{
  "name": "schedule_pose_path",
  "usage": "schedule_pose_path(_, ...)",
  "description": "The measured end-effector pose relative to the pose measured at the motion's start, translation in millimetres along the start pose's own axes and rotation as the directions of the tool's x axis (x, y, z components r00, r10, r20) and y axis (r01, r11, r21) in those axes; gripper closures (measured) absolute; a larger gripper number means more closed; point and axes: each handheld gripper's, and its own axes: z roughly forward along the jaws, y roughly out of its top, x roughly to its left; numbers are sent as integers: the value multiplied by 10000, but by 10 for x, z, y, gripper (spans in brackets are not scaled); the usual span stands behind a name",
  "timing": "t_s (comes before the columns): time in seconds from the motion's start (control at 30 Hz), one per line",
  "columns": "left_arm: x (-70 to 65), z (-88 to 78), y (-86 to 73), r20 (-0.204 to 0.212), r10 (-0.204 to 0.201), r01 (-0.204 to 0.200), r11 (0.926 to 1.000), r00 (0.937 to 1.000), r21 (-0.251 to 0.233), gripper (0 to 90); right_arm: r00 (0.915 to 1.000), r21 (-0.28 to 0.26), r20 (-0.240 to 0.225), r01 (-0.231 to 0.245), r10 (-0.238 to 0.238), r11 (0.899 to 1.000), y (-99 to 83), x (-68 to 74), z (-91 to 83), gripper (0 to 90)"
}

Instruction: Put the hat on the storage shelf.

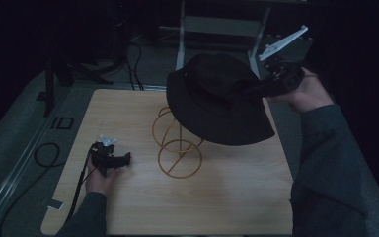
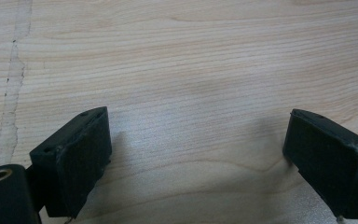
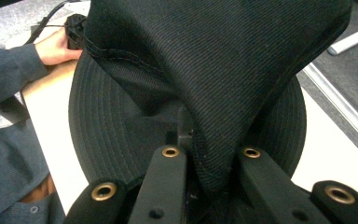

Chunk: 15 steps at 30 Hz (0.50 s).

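The right hand-held gripper (image 1: pixel 264 89) is clamped on the brim of a black bucket hat (image 1: pixel 217 98), holding it in the air above the far right part of the tabletop (image 1: pixel 128 207). In the right gripper view the hat (image 3: pixel 214 60) hangs with its fabric bunched and pinched between the two closed jaws, its stitched brim spreading out to both sides. In the high view the hat partly covers a golden wire stand (image 1: pixel 177 148) made of looped rings, which sits on the tabletop near its middle; whether the hat touches the stand cannot be told.

The left hand-held gripper (image 1: pixel 123 159) rests low at the near left of the tabletop, well apart from the hat. In its own view its jaws stand wide apart with bare wood (image 2: pixel 191 70) between them, gripping nothing.
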Motion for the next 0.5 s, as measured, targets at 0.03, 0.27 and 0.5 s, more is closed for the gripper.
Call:
schedule_pose_path(0.03,0,0,0,-1,2,-2,10000,10000,2,80,10000,-6,-36,21,-22,10000,4,4,20,870)
schedule_pose_path(0.27,0,0,0,-1,1,-1,10000,10000,3,80,9997,135,-184,190,-188,9997,56,45,133,870)
schedule_pose_path(0.5,0,0,0,-1,1,-1,10000,10000,3,80,9992,117,-279,293,-289,9995,111,83,175,870)
